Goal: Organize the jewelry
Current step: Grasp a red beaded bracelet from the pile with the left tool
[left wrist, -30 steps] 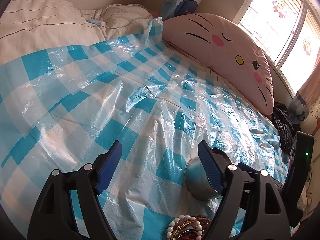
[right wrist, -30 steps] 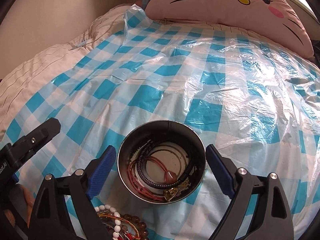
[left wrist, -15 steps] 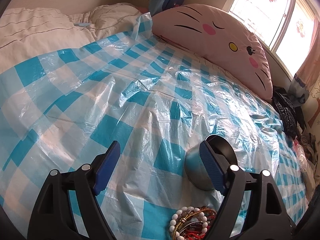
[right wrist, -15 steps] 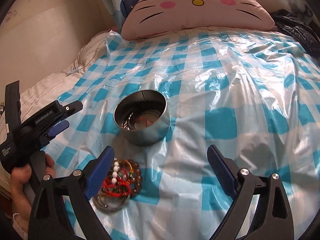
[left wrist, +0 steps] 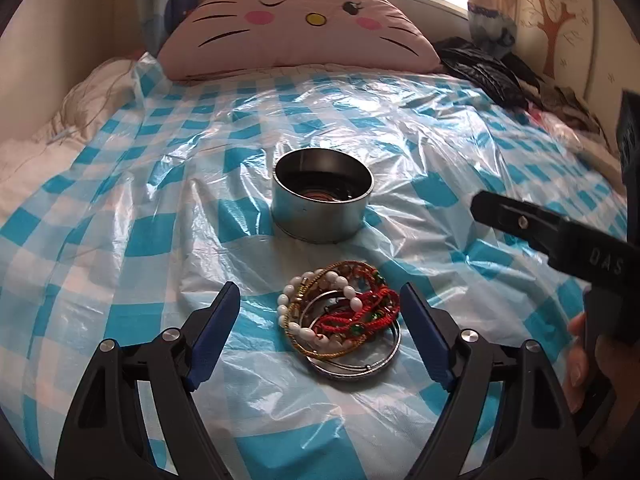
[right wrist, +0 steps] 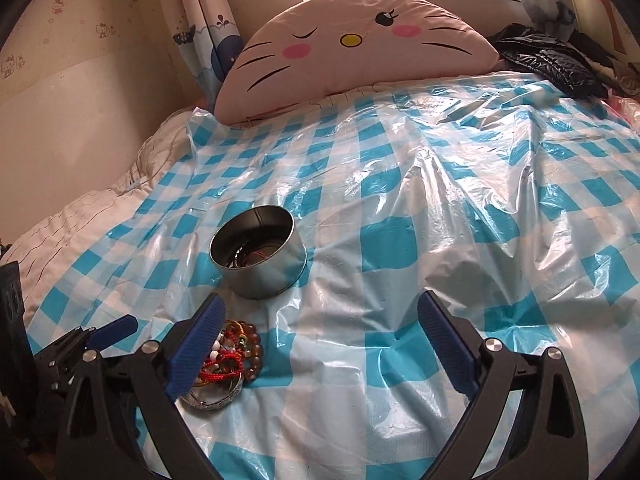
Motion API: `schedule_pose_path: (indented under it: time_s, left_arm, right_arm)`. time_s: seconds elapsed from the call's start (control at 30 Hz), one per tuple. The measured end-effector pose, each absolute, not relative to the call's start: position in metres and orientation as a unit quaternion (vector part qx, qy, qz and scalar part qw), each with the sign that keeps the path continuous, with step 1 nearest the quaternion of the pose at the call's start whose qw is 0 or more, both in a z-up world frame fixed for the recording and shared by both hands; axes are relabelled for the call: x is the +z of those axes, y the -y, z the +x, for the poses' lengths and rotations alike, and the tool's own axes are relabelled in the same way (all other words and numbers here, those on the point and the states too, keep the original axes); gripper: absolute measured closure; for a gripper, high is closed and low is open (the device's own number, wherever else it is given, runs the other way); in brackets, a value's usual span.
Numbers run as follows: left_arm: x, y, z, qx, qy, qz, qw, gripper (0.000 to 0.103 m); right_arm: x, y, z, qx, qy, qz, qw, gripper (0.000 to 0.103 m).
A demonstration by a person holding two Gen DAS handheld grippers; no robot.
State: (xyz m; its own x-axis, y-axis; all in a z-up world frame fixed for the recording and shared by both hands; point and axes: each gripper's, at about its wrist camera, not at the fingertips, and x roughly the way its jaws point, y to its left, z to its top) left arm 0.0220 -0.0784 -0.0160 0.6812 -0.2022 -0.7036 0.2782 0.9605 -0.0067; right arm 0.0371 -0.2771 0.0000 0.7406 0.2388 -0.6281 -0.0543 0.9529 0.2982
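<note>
Letters "DAS" are showing on my right gripper (left wrist: 568, 240). My left gripper (left wrist: 320, 336), spread wide, is flanking the tangled beaded bracelet pile (left wrist: 340, 320); the round metal tin (left wrist: 322, 196) is sitting beyond. Right fingers (right wrist: 196, 344) are gaping, empty.

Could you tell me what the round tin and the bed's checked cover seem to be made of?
The round tin looks like thin metal with a dull brushed silver finish and a side seam. The checked cover looks like thin plastic film: glossy, crinkled, with bright glare patches.
</note>
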Motion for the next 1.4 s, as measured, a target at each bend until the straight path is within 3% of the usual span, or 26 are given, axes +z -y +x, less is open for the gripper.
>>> schedule_pose_path:
  time_s: [0.1, 0.17, 0.3, 0.7, 0.8, 0.9, 1.13, 1.27, 1.33, 1.4]
  left_arm:
    - [-0.021, 0.095, 0.018, -0.147, -0.385, 0.088, 0.907, 0.026]
    - [-0.025, 0.101, 0.017, -0.157, -0.396, 0.099, 0.899, 0.035]
    - [-0.034, 0.101, 0.025, -0.169, -0.428, 0.084, 0.884, 0.073]
    - [-0.038, 0.094, 0.030, -0.181, -0.446, 0.057, 0.875, 0.073]
    - [-0.035, 0.089, 0.030, -0.185, -0.447, 0.041, 0.874, 0.097]
    - [-0.028, 0.077, 0.029, -0.187, -0.434, 0.008, 0.881, 0.103]
    - [-0.020, 0.048, 0.032, -0.195, -0.419, -0.074, 0.884, 0.103]
    - [-0.024, 0.064, 0.028, -0.208, -0.430, -0.037, 0.878, 0.097]
    - [-0.026, 0.074, 0.026, -0.197, -0.434, -0.007, 0.879, 0.066]
    - [-0.029, 0.080, 0.026, -0.187, -0.436, 0.015, 0.880, 0.059]
  right_arm:
    - [-0.002, 0.285, 0.039, 0.075, -0.354, 0.151, 0.920, 0.010]
    - [-0.005, 0.291, 0.040, 0.072, -0.358, 0.162, 0.917, 0.010]
    - [-0.008, 0.296, 0.041, 0.070, -0.362, 0.178, 0.912, 0.010]
    - [-0.012, 0.295, 0.044, 0.074, -0.369, 0.182, 0.908, 0.010]
    - [-0.012, 0.294, 0.045, 0.074, -0.370, 0.181, 0.908, 0.010]
    - [-0.012, 0.294, 0.045, 0.074, -0.370, 0.182, 0.908, 0.010]
    - [-0.013, 0.290, 0.044, 0.076, -0.373, 0.175, 0.908, 0.010]
    - [-0.014, 0.290, 0.045, 0.076, -0.374, 0.177, 0.907, 0.010]
    - [-0.014, 0.290, 0.045, 0.077, -0.374, 0.176, 0.907, 0.010]
    - [-0.015, 0.289, 0.045, 0.078, -0.375, 0.176, 0.907, 0.010]
